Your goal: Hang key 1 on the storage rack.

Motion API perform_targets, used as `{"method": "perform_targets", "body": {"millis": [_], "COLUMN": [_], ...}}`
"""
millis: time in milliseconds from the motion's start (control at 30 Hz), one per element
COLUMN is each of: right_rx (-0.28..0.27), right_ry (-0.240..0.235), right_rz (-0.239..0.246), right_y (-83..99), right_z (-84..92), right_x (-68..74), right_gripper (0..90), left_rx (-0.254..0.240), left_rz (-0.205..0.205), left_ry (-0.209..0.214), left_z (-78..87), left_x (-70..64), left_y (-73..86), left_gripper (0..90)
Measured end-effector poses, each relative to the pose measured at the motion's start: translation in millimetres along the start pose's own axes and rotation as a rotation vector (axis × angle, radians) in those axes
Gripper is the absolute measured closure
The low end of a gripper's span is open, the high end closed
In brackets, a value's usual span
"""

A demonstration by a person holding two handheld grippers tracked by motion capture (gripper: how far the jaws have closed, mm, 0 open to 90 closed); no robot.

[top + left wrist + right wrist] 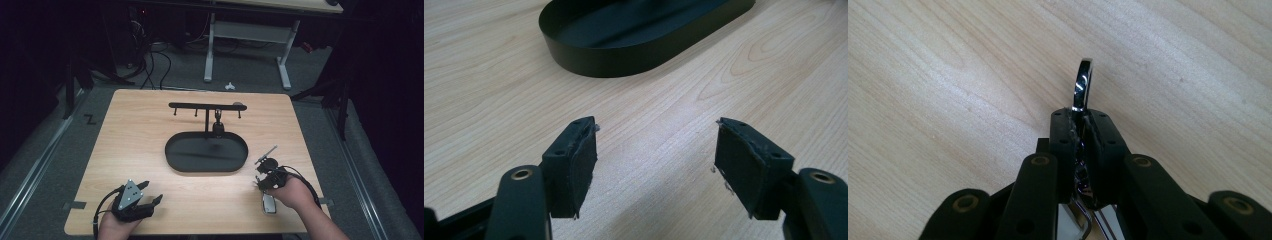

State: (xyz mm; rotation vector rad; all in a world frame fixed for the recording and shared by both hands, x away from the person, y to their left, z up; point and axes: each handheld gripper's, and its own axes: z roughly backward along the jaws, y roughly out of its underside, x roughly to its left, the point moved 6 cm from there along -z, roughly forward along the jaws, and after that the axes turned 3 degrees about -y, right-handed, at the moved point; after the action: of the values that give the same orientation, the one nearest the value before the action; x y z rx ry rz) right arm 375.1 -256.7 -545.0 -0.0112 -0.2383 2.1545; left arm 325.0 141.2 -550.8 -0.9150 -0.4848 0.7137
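Black oval tray [175, 162] lies beside held key ring [1084, 85].

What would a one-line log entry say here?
left tongs: open, idle | right tongs: shut on key ring | stand tray: unloaded

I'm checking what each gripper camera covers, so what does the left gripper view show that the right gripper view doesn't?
Left gripper view alone: the black oval tray ahead, and the left gripper with its jaws wide apart and nothing between them. Right gripper view alone: the right gripper with its jaws shut on a shiny metal ring that sticks up past the tips, with thin metal parts hanging below. Both: the light wooden table.
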Motion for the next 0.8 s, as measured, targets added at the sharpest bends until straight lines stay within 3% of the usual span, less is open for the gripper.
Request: {"method": "perform_targets", "body": {"millis": [367, 433, 600, 733, 800], "right_rx": [-0.035, -0.036, -0.053, -0.068, -0.068], "right_ry": [0.029, 0.025, 0.022, 0.021, 0.019], "right_rz": [0.05, 0.029, 0.034, 0.077, 0.055], "right_y": [-4.0, -4.1, -5.9, -7.9, -7.8], "right_z": [4.0, 7.2, 17.8, 24.6, 27.6], "right_x": [2.8, 5.1, 6.9, 8.0, 10.3], "right_gripper": [84.6, 84.6, 84.5, 84.5, 84.6], "left_rx": [-0.004, -0.004, -0.006, -0.005, -0.006], "left_rz": [0.002, 0.001, 0.004, 0.002, 0.002], "left_ry": [-0.001, 0.0, 0.0, 0.0, 0.0], "left_z": [-0.1, -0.1, -0.1, 0.4, 0.4], "left_x": [0.2, 0.1, 0.1, -0.4, -0.8], "left_y": [-0.1, -0.2, -0.3, -0.3, -0.4], "left_gripper": [33.4, 33.4, 33.4, 33.4, 33.4]}}
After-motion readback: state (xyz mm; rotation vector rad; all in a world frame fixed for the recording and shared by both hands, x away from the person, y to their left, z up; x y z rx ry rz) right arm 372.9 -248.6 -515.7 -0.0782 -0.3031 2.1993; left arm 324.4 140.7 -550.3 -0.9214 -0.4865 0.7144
